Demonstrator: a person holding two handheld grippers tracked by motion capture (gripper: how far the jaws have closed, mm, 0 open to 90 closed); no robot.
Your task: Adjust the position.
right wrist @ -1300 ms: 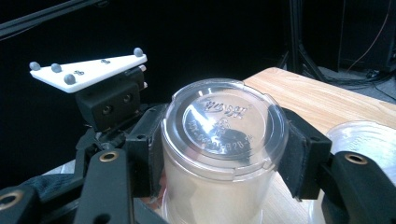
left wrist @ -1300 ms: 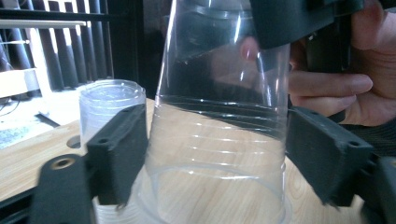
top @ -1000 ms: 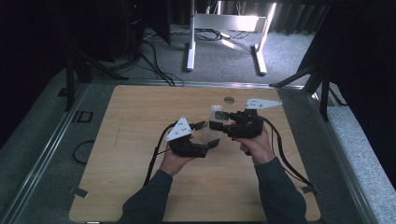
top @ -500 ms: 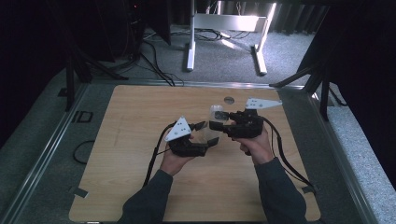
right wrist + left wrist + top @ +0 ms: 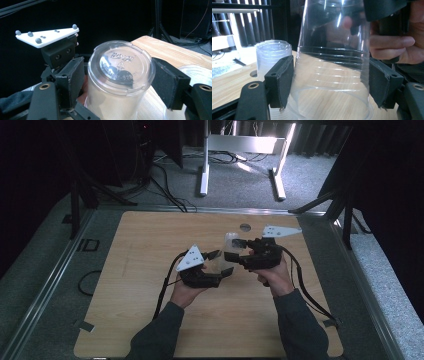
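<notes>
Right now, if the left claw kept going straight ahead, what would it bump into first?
Probably the upside-down clear plastic cup: it already stands between the left claw's jaws, which have just been closing and look to be touching its sides. Behind it is the other hand.

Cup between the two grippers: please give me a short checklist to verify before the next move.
1. Left gripper pads press on the cup, jaws just been closing: ok.
2. Right gripper let go, jaws just been opening, cup between them: ok.
3. Cup bottom up: ok.
4. Cup rim rests on the table: cannot tell.
5. Other cup stands clear of the jaws: cannot tell.
</notes>
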